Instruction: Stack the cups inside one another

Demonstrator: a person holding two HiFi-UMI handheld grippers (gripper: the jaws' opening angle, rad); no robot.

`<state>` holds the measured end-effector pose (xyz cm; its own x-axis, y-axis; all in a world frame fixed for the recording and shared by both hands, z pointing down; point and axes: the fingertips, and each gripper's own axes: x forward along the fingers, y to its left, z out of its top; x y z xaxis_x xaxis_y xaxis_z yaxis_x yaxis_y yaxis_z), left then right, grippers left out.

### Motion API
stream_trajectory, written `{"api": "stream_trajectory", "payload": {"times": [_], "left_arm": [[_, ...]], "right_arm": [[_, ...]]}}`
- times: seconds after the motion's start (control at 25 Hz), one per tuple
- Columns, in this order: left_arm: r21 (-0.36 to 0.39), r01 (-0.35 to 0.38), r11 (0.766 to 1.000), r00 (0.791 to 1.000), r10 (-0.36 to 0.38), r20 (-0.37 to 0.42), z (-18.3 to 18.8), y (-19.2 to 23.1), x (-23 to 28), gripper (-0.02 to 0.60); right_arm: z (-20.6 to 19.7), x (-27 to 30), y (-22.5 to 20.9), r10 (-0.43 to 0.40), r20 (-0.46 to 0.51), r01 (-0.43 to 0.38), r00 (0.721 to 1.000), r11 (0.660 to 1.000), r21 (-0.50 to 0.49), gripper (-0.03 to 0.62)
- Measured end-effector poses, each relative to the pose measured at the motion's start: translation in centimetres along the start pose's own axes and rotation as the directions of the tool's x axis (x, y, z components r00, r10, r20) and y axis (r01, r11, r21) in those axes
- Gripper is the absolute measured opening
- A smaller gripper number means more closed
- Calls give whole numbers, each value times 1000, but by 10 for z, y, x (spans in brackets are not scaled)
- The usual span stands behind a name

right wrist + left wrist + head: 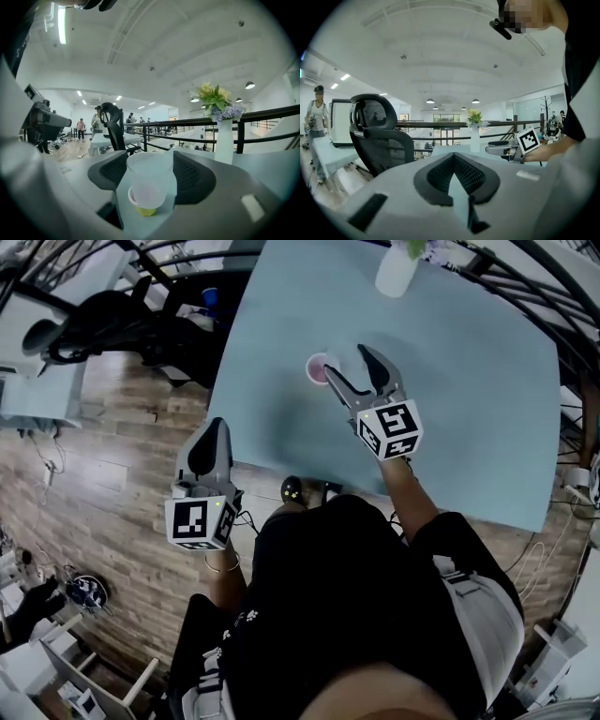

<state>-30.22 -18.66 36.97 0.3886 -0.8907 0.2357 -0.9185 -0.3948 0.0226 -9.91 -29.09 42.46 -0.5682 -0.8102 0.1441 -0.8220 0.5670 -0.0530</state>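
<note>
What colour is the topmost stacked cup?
The topmost cup is colourless, translucent; right gripper view shows it best.

no legible text, brand, number or sign in any view. only printed marks — black-and-white square code patterns on right marker cube of right gripper and on left marker cube of left gripper. right marker cube's pattern shows again in left gripper view — blocks only, no letters or digits.
</note>
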Motion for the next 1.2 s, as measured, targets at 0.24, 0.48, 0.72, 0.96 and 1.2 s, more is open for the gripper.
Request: {"api": "stream_trajectory", "payload": {"times": [0.24, 0.48, 0.72, 0.96, 1.2], "left_arm": [[-1, -58, 998, 998, 58, -19, -5, 20, -12, -8], [-11, -99, 995, 995, 98, -35, -8, 33, -17, -8], [3, -118, 993, 992, 118, -41, -7, 37, -15, -8], [-7, -131, 991, 990, 131, -56, -11, 44, -15, -8], [1, -126, 992, 990, 125, -58, -10, 44, -9, -8]], "right_arm": [[-14, 24, 11, 30, -20, -29, 999, 1000, 9, 313], [-27, 41, 13, 45, -42, -44, 998, 999, 23, 313], [-44, 52, 15, 61, -72, -59, 996, 998, 32, 314], [-62, 60, 18, 70, -112, -69, 991, 997, 20, 316], [-74, 63, 19, 74, -147, -75, 986, 997, -6, 318]]}}
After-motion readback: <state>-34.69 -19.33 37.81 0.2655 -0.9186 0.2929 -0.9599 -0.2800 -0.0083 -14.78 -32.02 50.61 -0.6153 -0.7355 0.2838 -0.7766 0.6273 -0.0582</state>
